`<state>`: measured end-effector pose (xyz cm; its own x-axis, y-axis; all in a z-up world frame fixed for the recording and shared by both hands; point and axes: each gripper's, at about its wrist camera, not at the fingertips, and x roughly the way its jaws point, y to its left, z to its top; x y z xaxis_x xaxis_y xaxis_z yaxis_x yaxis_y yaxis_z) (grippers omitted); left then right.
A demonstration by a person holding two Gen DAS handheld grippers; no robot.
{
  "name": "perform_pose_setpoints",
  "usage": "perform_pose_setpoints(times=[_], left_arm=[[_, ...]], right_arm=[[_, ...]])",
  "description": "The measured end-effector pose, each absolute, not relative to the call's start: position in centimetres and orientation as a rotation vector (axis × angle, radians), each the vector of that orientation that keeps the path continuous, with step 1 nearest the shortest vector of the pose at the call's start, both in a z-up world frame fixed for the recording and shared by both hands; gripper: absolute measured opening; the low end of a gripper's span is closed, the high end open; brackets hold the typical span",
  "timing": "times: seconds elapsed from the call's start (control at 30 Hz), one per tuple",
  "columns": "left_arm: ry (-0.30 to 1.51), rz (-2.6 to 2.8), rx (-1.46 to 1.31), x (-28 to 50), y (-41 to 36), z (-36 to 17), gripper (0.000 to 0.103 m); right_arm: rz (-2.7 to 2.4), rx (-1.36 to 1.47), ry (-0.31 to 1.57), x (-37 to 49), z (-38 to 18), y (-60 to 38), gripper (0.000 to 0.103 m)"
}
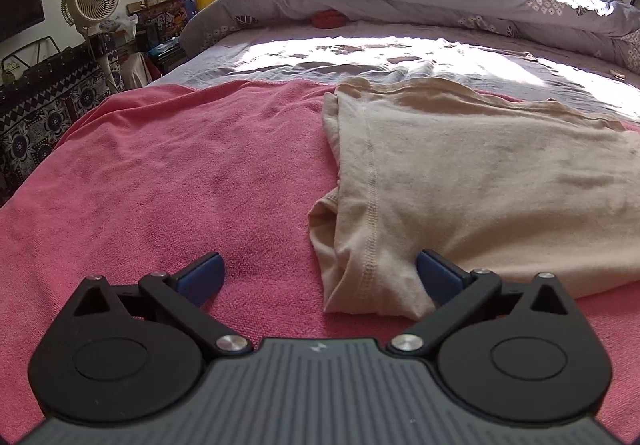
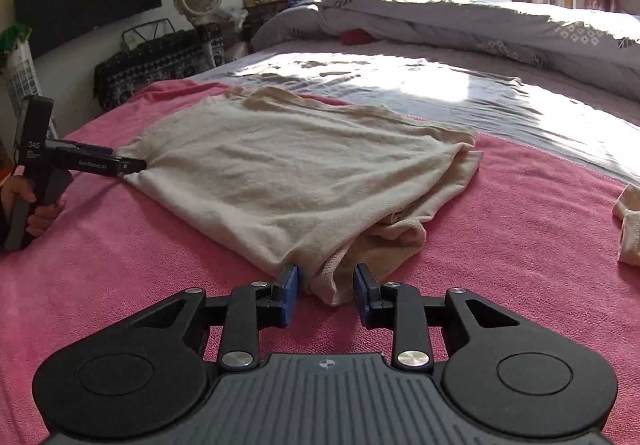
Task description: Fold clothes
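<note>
A folded beige cotton garment (image 2: pixel 296 173) lies on a pink fuzzy towel (image 1: pixel 168 181) — left gripper (image 1: pixel 320 277) and right gripper (image 2: pixel 326 291) both gape open around its corners

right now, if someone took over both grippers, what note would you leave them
Left gripper: open, jaws wide around the near-left corner of the beige garment.
Right gripper: open, jaws astride the near-right corner, not yet clamped.
The garment lies partly folded on the pink towel on the bed; a second beige piece lies off to the right.
Done: some folds.
Left: probably close on both corners, fold again.
</note>
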<state>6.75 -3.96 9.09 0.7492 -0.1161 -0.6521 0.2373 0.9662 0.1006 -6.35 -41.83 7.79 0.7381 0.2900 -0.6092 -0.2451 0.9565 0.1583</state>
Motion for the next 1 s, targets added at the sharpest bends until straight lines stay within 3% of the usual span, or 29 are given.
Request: perform_pose_setpoints(times=[0.1, 0.13, 0.17, 0.53, 0.7, 0.77, 1.0], left_arm=[[0.702, -0.198, 0.17, 6.9, -3.7, 9.0, 0.103], [0.704, -0.2, 0.165, 6.9, -3.6, 9.0, 0.103], [0.704, -0.201, 0.163, 6.9, -3.6, 9.0, 0.103], [0.706, -0.207, 0.147, 6.9, -3.3, 8.9, 0.103], [0.706, -0.207, 0.145, 6.9, -3.2, 8.9, 0.103], [0.706, -0.207, 0.145, 6.9, -3.3, 8.9, 0.103], [0.709, -0.211, 0.132, 7.0, -3.1, 8.8, 0.103]], right_arm=[[0.301, 0.115, 0.671, -6.1, 7.6, -42.1, 0.029], [0.287, 0.122, 0.675, -6.3, 7.5, -42.2, 0.017], [0.272, 0.13, 0.68, -6.5, 7.5, -42.4, 0.013], [0.137, 0.307, 0.694, -8.9, 7.0, -45.8, 0.005], [0.331, 0.557, 0.558, -9.0, 7.2, -48.8, 0.019], [0.394, 0.573, 0.537, -8.0, 7.2, -49.0, 0.048], [0.461, 0.504, 0.614, -4.2, 6.4, -47.9, 0.056]])
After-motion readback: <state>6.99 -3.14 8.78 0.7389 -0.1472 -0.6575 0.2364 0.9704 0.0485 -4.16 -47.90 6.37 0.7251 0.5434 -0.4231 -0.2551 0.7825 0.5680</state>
